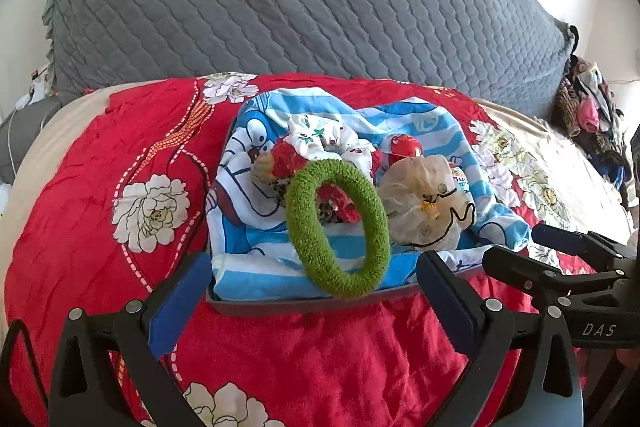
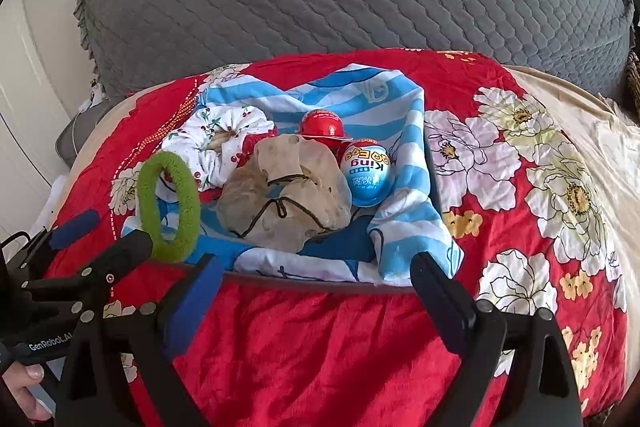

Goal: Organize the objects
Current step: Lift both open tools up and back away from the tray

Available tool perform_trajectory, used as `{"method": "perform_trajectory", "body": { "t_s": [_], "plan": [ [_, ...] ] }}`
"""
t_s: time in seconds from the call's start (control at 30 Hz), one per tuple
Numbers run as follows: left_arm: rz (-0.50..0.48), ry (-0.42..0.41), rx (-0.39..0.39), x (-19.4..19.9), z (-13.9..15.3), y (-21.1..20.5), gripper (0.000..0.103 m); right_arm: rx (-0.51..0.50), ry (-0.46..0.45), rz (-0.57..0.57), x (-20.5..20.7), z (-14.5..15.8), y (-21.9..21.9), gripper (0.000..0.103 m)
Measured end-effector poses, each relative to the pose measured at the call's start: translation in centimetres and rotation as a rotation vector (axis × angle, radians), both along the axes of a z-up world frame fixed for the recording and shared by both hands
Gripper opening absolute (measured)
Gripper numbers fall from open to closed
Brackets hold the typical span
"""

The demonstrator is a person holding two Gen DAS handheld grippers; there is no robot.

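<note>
Both the left claw (image 1: 314, 301) and right claw (image 2: 316, 301) gape wide near the towel-lined tray (image 1: 304, 303), where the fuzzy green ring (image 1: 338, 227) stands upright beside a translucent crinkled scrunchie (image 1: 424, 205).

I see the fuzzy green ring (image 1: 337, 227) standing on edge at the tray's (image 1: 304, 303) near rim, leaning over the blue-striped cartoon cloth (image 1: 248, 227) lining it. At the ring's 3 o'clock sits a beige crumpled scrunchie (image 2: 286, 203); at its 12 o'clock, a white floral scrunchie (image 2: 224, 143). Far right, I spot a blue "King" egg (image 2: 370, 173) beside a red capsule (image 2: 324, 125).
</note>
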State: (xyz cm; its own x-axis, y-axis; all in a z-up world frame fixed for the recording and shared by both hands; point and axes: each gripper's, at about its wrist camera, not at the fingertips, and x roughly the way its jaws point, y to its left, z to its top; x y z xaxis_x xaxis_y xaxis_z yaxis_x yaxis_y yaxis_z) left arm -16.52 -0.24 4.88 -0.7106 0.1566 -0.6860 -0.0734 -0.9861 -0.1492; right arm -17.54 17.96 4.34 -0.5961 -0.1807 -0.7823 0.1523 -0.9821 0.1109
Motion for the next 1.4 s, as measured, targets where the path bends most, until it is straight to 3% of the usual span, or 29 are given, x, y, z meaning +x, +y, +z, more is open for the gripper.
{"method": "perform_trajectory", "body": {
  "t_s": [1.4],
  "plan": [
    [-0.003,-0.007,-0.005,4.1,0.7,-0.7,0.102,0.016,0.009,0.007,3.6,0.7,0.6,0.1]
  ]
}}
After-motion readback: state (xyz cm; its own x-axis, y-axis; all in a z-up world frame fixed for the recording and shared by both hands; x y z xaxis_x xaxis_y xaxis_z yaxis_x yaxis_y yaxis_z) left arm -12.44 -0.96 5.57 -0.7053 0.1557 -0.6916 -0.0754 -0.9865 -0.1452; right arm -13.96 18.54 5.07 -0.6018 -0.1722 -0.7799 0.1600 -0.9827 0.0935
